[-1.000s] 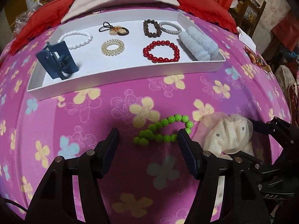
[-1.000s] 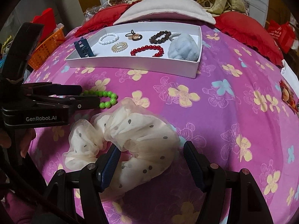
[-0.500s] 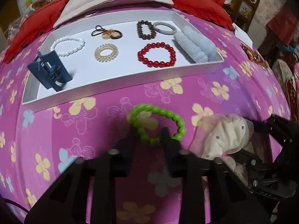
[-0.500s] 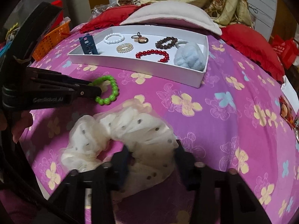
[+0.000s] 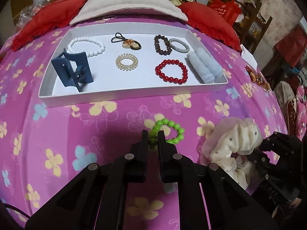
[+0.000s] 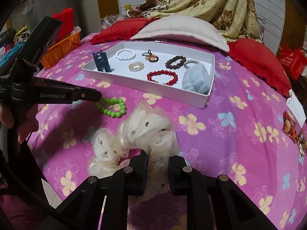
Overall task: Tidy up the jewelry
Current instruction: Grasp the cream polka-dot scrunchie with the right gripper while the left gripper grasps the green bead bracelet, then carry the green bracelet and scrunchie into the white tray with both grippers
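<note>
My left gripper [image 5: 153,140] is shut on the green bead bracelet [image 5: 173,132], which hangs a little above the pink flowered bedcover [image 5: 96,134]; the same bracelet [image 6: 113,108] shows at the left gripper's tip [image 6: 96,97] in the right wrist view. My right gripper [image 6: 157,158] is closing on the cream dotted scrunchie [image 6: 145,136], whose fabric is pinched between the pads; that scrunchie [image 5: 234,140] sits at lower right in the left wrist view. Beyond both stands the white tray [image 5: 122,95] with several bracelets, hair ties, a blue claw clip [image 5: 73,71] and a pale blue fluffy scrunchie [image 5: 204,69].
Red cushions [image 5: 48,19] and a beige pillow [image 5: 126,5] lie behind the tray [image 6: 206,99]. An orange basket [image 6: 61,47] stands at the bed's left side. A small snack packet [image 6: 292,132] and a white card [image 6: 296,107] lie at the right. A hand [image 6: 23,122] grips the left tool.
Both grippers closed from wide open. The left took the green bracelet and lifted it off the cover toward the tray. The right closed onto the cream scrunchie, which bunched up.
</note>
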The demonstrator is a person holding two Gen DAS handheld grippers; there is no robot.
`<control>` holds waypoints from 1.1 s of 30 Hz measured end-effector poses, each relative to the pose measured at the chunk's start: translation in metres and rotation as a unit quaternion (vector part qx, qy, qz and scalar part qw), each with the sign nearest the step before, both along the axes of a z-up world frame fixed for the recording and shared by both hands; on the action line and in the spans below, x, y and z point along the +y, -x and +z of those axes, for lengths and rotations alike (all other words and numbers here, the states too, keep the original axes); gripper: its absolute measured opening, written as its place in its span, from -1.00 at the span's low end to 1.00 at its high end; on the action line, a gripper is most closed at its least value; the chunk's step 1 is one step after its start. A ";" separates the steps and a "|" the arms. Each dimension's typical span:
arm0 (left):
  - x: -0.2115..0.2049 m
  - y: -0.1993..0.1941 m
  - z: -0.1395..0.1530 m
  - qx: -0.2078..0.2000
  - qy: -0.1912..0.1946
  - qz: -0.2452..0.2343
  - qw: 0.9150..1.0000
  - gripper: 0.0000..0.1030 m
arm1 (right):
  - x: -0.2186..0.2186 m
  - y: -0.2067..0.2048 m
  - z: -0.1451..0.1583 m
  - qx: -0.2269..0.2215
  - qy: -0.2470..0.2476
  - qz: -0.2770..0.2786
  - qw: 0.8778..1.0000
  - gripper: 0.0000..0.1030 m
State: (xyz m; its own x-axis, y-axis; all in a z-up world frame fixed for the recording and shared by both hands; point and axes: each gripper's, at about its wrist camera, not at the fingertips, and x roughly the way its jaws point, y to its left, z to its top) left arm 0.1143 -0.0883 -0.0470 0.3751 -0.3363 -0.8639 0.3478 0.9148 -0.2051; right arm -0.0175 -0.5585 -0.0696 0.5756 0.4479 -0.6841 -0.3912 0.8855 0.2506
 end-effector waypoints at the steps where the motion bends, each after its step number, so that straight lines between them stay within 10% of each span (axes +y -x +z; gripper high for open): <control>1: 0.001 -0.001 0.000 0.001 0.002 0.003 1.000 -0.85 | -0.001 0.001 0.001 -0.001 -0.002 -0.002 1.000 -0.68; 19: 0.003 -0.017 0.072 -0.070 0.018 0.028 0.997 -0.85 | -0.027 -0.024 0.055 -0.055 -0.013 -0.033 0.998 -0.68; 33: -0.010 -0.061 0.073 -0.084 -0.017 0.046 0.995 -0.85 | -0.034 -0.082 0.066 -0.055 -0.010 -0.060 0.997 -0.68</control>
State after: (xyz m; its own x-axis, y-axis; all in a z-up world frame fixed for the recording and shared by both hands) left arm 0.1749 -0.0988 0.0264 0.5429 -0.2657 -0.7966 0.2886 0.9499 -0.1201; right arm 0.0644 -0.5925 -0.0035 0.6967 0.3839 -0.6060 -0.3080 0.9230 0.2306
